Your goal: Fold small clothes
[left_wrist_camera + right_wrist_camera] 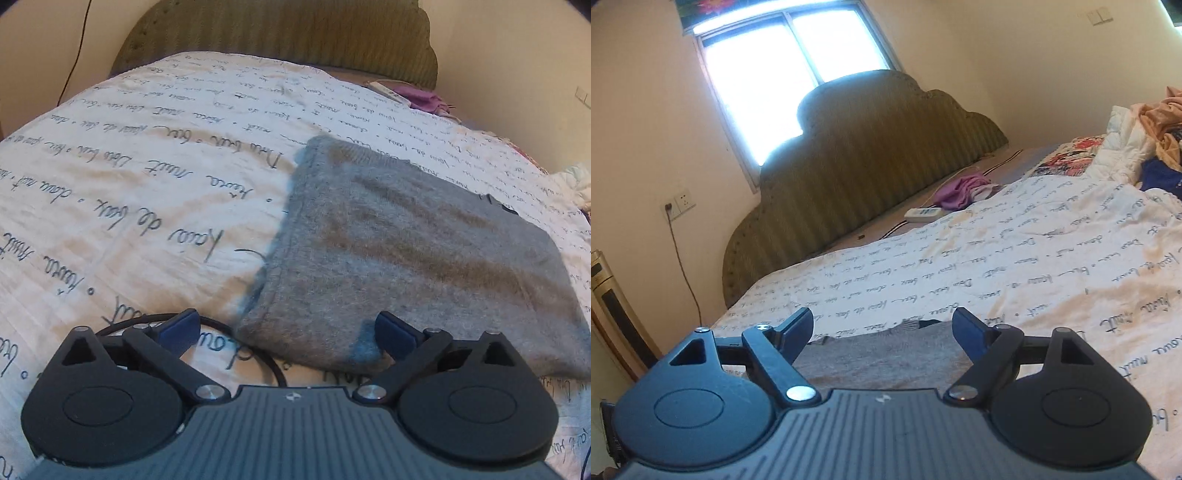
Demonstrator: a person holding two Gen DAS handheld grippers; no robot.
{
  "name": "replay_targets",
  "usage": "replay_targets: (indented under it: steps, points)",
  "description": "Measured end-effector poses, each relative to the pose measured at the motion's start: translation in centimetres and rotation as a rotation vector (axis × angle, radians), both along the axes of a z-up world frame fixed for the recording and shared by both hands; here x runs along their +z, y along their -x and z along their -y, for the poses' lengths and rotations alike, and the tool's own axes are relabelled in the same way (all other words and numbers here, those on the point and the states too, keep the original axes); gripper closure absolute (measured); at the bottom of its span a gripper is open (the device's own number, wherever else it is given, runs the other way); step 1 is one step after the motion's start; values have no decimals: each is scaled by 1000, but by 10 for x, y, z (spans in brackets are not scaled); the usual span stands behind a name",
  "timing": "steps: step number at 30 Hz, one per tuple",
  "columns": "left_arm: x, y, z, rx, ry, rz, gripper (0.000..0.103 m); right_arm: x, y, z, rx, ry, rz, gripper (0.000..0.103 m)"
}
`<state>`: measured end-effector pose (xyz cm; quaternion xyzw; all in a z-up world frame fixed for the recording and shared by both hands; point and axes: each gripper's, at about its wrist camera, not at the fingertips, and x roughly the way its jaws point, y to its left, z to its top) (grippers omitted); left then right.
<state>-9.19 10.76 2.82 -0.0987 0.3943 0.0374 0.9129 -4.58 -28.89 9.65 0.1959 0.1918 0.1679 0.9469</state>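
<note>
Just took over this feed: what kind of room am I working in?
Most likely a home bedroom: a bed with a script-printed quilt, a padded headboard under a window.

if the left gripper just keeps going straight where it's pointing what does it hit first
Most likely the grey garment: its near hem lies between the open fingers of the left gripper, on the script-printed bedsheet. How high the gripper is above the garment is unclear.

Ahead of your tongs: a grey knit garment (406, 251) on a white bedspread (129, 192) printed with dark cursive script; the headboard (871, 155) is olive-striped.
</note>
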Motion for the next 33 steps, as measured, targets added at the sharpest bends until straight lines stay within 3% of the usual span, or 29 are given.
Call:
replay_targets:
  steps: [5,7,10,14,19,20,24,27,29,33]
  points:
    - [8,-5,17,-82,-105,16,6,-3,-11,-39,78,74,-26,20]
    - [11,3,17,-119,-169,53,7,-3,-10,-50,113,116,-19,20]
    - [15,18,6,-174,-187,127,6,-7,-9,-60,146,131,-31,19]
    - [17,17,-3,-194,-95,164,6,-21,-16,-74,189,103,-101,18]
    - [-5,-18,-7,-187,93,30,5,-37,-20,-103,268,115,-153,18]
    - [-10,-23,-7,-177,98,25,1,-38,-21,-109,280,119,-161,18]
    - [-10,-35,2,-180,83,-9,3,-41,-27,-126,334,129,-182,18]
    - [-9,-40,7,-170,46,-22,15,-40,-39,-136,365,130,-190,18]
    - [-7,-40,7,-167,29,-21,34,-38,-48,-141,377,124,-202,18]
    - [-5,-41,0,-152,41,-32,49,-32,-67,-151,410,93,-214,18]
